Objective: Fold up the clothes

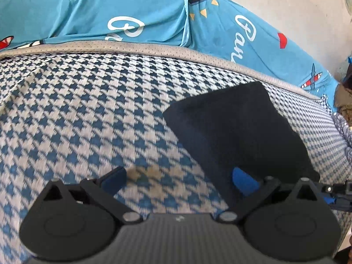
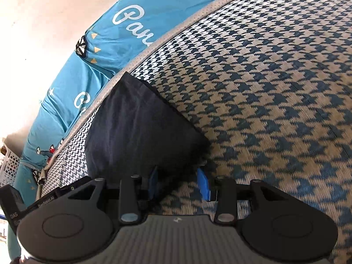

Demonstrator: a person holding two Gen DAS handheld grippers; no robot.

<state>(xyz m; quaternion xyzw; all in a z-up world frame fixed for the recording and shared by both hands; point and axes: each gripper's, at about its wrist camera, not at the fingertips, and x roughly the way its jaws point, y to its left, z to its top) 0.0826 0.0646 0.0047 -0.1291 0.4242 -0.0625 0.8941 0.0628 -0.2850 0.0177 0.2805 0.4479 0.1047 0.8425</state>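
Left wrist: folded dark garment [image 1: 237,129], smooth, on houndstooth mat [image 1: 88,114].

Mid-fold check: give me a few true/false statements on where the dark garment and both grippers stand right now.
1. The dark garment lies folded on the houndstooth mat. True.
2. The left gripper is shut on cloth. False: its jaws are wide open, nothing between them.
3. The right gripper has the garment's near corner between its fingers. True.
4. The garment is bright red. False: it is black or dark navy.
5. A blue printed sheet lies beyond the mat. True.
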